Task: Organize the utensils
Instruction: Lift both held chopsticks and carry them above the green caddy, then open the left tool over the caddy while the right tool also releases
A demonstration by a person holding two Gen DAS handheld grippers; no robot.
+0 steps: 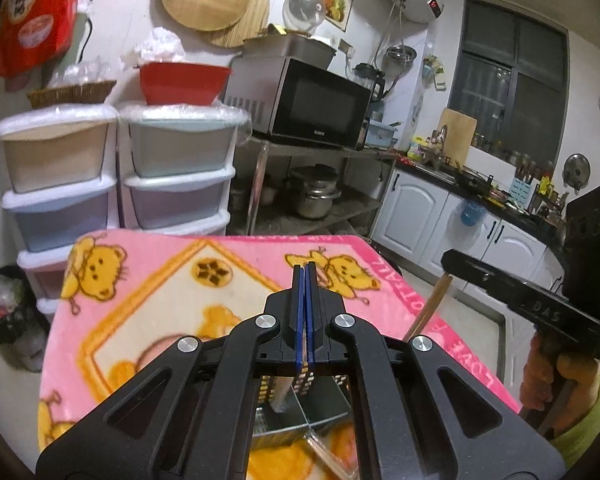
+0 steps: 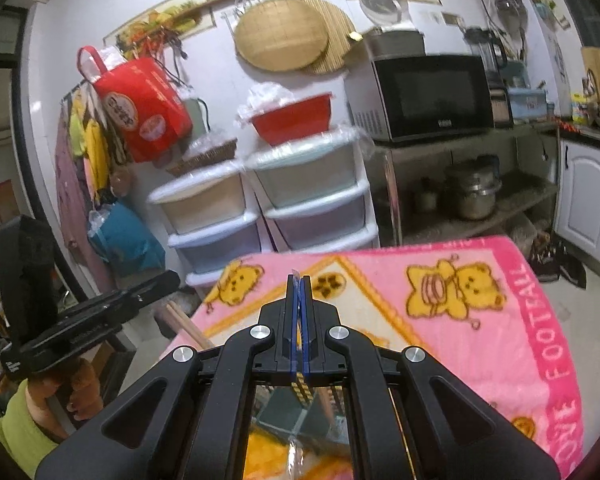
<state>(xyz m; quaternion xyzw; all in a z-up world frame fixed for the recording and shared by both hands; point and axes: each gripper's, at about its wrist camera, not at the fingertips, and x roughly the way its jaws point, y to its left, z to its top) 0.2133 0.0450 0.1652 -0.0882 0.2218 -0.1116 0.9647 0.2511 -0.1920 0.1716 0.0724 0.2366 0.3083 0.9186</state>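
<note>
My left gripper (image 1: 305,266) is shut above the pink bear blanket (image 1: 160,280) on the table. In the right wrist view, wooden chopsticks (image 2: 186,324) slant down from under the left gripper (image 2: 174,278). My right gripper (image 2: 299,278) is shut with a sliver of clear plastic between its pads. In the left wrist view, a second pair of chopsticks (image 1: 428,308) hangs from the right gripper's (image 1: 446,258) tip, off the table's right edge. Below my left gripper a perforated metal holder (image 1: 324,408) shows, with a wooden stick in it.
Stacked plastic drawers (image 1: 180,168) stand behind the table, topped by a red bowl (image 1: 182,82). A microwave (image 1: 312,104) sits on a metal rack with pots (image 1: 314,196) below. White cabinets (image 1: 416,208) and a cluttered counter run along the right. A gloved hand (image 1: 540,376) holds the right gripper.
</note>
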